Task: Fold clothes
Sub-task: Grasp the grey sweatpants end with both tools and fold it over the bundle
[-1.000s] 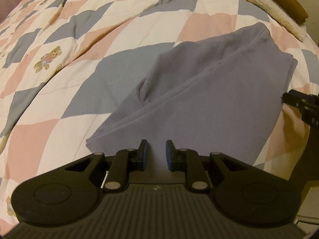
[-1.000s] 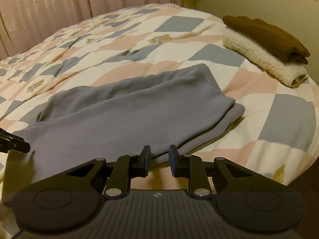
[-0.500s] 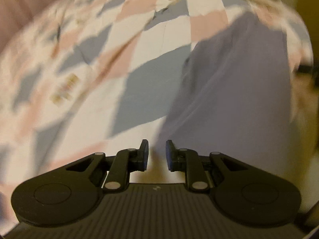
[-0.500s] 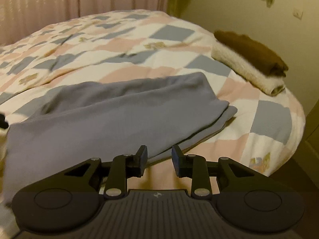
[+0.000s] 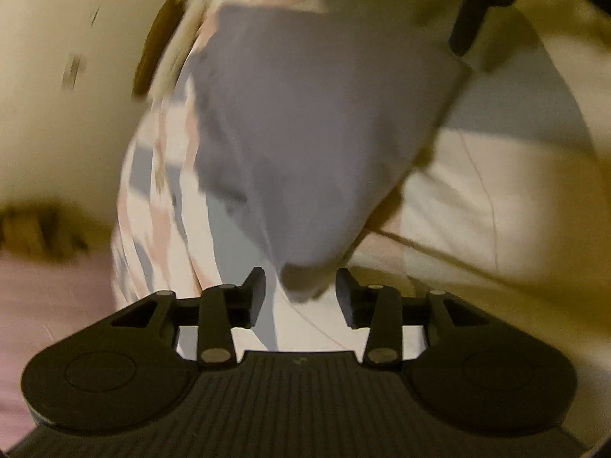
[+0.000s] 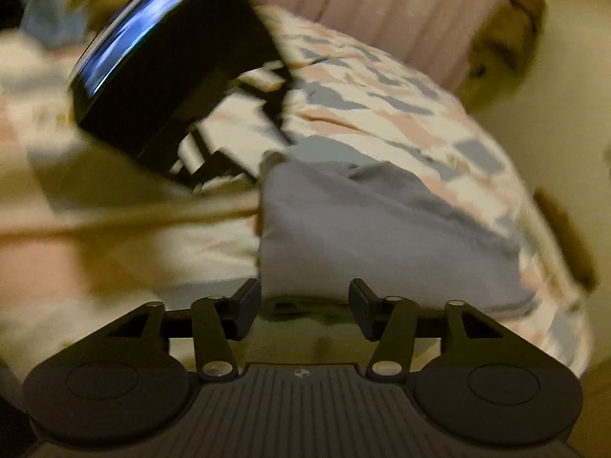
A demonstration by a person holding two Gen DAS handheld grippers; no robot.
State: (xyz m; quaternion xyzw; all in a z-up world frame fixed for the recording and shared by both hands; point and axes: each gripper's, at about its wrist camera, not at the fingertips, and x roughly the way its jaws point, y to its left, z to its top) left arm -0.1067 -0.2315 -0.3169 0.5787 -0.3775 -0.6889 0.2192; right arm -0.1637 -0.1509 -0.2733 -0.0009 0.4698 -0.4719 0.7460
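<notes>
A grey garment (image 5: 305, 114) lies folded on the bed, blurred in both views. One corner of it sits just ahead of my left gripper (image 5: 299, 290), which is open, and I cannot tell whether the fingers touch it. In the right wrist view the near edge of the grey garment (image 6: 382, 236) lies between the fingers of my right gripper (image 6: 304, 301), also open. The left gripper (image 6: 172, 87) shows at the garment's far corner there. Part of the right gripper (image 5: 477, 0) appears beyond the garment in the left wrist view.
The checked pink, grey and cream quilt (image 6: 382, 87) covers the bed, with a pink curtain (image 6: 382, 0) behind it. A stack of brown and cream folded clothes (image 5: 160, 45) lies near the bed's edge by the wall.
Both views have swung sharply and are now blurred. Both grippers have opened wider and come down low at the garment's edges, facing each other across it.
</notes>
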